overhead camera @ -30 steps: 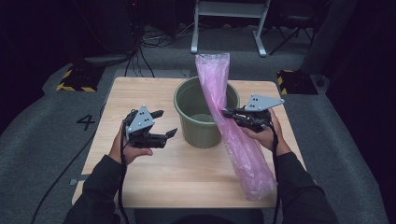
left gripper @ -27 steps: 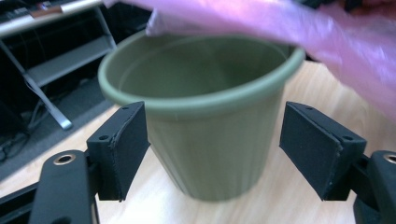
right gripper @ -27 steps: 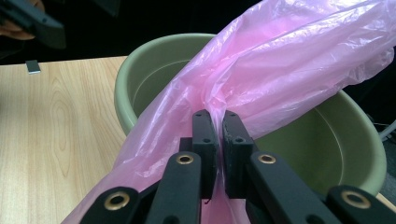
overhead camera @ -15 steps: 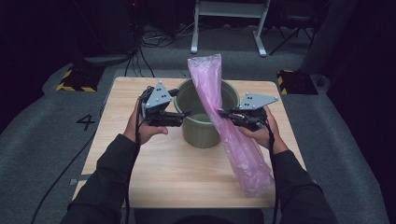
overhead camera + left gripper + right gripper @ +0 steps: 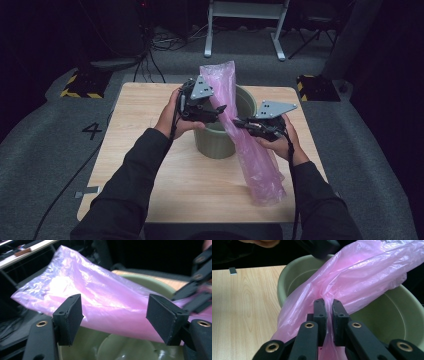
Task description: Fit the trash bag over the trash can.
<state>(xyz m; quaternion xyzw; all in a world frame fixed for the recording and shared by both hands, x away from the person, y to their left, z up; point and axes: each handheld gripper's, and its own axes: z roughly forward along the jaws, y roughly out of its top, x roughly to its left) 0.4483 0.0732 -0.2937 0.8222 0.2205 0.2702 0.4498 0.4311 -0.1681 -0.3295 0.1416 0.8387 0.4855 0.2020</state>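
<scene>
A long pink plastic bag (image 5: 250,150) slants across a green bucket (image 5: 215,142) on the wooden table (image 5: 150,165); its top end rises over the bucket's far rim and its bottom end lies on the table at the front right. My right gripper (image 5: 239,122) is shut on the pink bag (image 5: 352,282) near its middle, over the bucket's rim (image 5: 287,277). My left gripper (image 5: 218,111) is open above the bucket's left side, its jaws wide apart in front of the pink bag (image 5: 100,302), not touching it. The bucket (image 5: 120,350) lies below those jaws.
The table stands on grey floor marked with a 4 (image 5: 93,131). Black cables (image 5: 165,42) and a metal stand (image 5: 245,25) lie beyond the far edge. Yellow-black striped blocks (image 5: 80,86) sit at both far corners.
My left gripper has moved right and away from the person, from the table's left side to over the bucket, up to the bag. The right gripper has tilted the bag's top leftward.
</scene>
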